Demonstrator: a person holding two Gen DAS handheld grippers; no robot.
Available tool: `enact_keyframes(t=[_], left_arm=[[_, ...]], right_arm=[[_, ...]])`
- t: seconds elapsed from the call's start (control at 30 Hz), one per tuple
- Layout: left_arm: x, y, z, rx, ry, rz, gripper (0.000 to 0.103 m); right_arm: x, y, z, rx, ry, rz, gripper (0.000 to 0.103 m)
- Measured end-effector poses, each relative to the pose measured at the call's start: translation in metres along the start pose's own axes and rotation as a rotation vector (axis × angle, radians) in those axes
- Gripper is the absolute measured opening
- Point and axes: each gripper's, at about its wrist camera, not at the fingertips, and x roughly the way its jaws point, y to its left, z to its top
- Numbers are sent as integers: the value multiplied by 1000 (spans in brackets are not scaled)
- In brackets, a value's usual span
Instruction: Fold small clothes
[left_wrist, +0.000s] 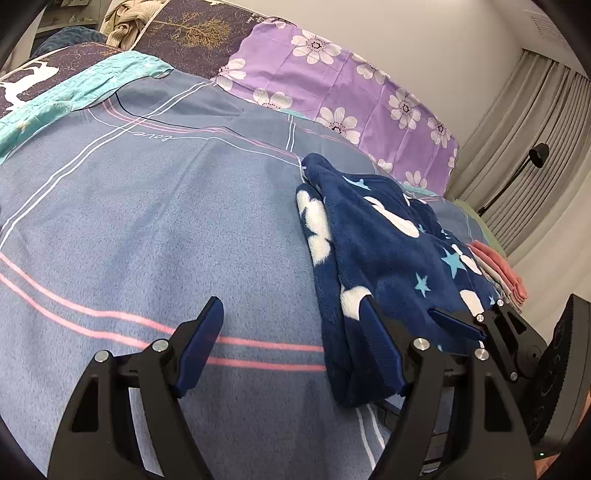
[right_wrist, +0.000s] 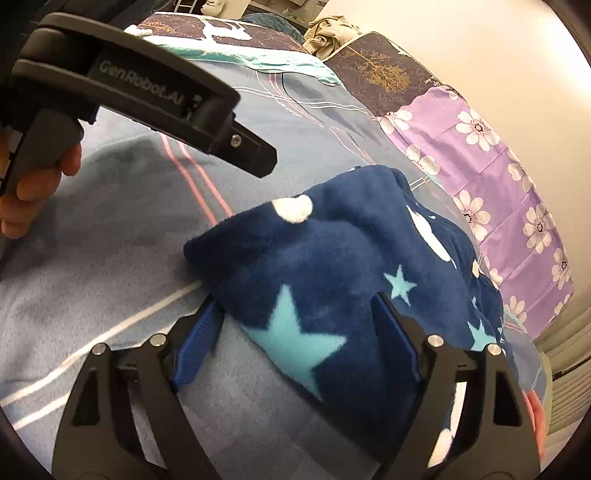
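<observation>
A dark blue fleece garment (left_wrist: 388, 251) with white moons and light blue stars lies folded on the blue bedspread (left_wrist: 147, 229). My left gripper (left_wrist: 291, 325) is open and empty, with its right finger at the garment's near left edge. My right gripper (right_wrist: 295, 314) is open and straddles the garment's near corner (right_wrist: 317, 295), its fingers on either side of the fleece. The right gripper's tip (left_wrist: 458, 325) shows in the left wrist view, resting on the garment. The left gripper's body (right_wrist: 147, 96) shows in the right wrist view, above the bedspread (right_wrist: 110, 229).
A purple flowered pillow (left_wrist: 332, 85) lies behind the garment. A dark tree-print pillow (left_wrist: 192, 29) and a teal quilt edge (left_wrist: 74, 92) lie at the head. Folded pink clothes (left_wrist: 498, 273) sit at the bed's right edge. Curtains (left_wrist: 535, 147) and a black lamp (left_wrist: 535, 155) stand beyond.
</observation>
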Motion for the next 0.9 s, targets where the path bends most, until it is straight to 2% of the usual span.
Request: enact_keyframes(t=[0.33,0.47,0.63,0.73,0.77,0.8,0.83,0.9], left_arm=[[21,-3,15,30,53,-31,77],[47,-2,36,27,120,-150,77],[93,0,60,10,174,-250,77],[122,0,75,-6,196,-339,77],[128,-2,79,-4,200,-350,77],[133,-4,83,-1,202,-355,69],[140,-6,87,-7,211,-368,49],[147,-6,89,-34,222,-386,32]], right_arm=[[8,-5,2,24,-13,11,87],[11,-4,3,26,-26,-8,87],[6,20,7,-99,-101,-130,86],[10,21,10,-110,-98,-128,82],[13,19,12,-102,-91,-120,78],[18,17,14,-91,-84,-118,72],[21,17,15,-87,-80,-128,68],[27,15,17,-80,-80,-148,52]])
